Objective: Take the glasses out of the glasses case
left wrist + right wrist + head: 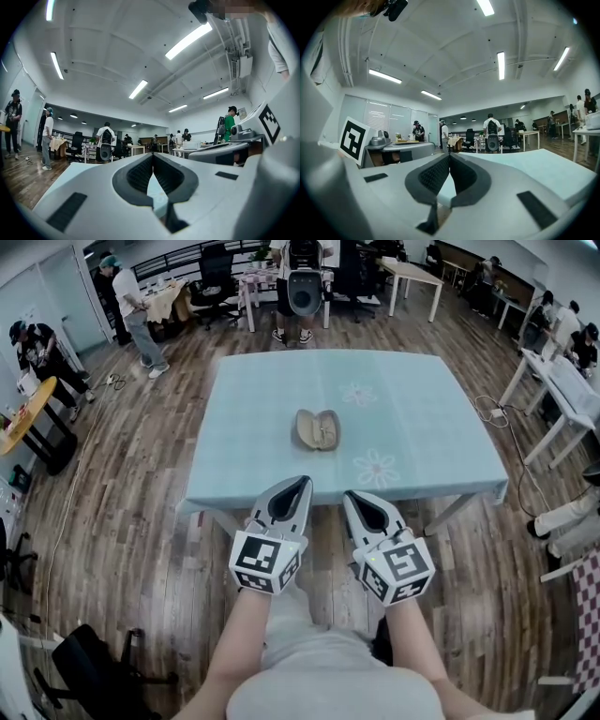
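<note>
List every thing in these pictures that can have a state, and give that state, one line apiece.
Glasses case: open, lying on the table.
Glasses: seemingly inside the case; too small to be sure.
Left gripper: shut, empty.
Right gripper: shut, empty.

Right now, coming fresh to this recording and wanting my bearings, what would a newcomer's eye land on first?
An open beige glasses case lies alone near the middle of the pale blue table. Nearer the camera, the left gripper and right gripper hang side by side at the table's near edge, both shut and empty. People stand about the room beyond.
</note>
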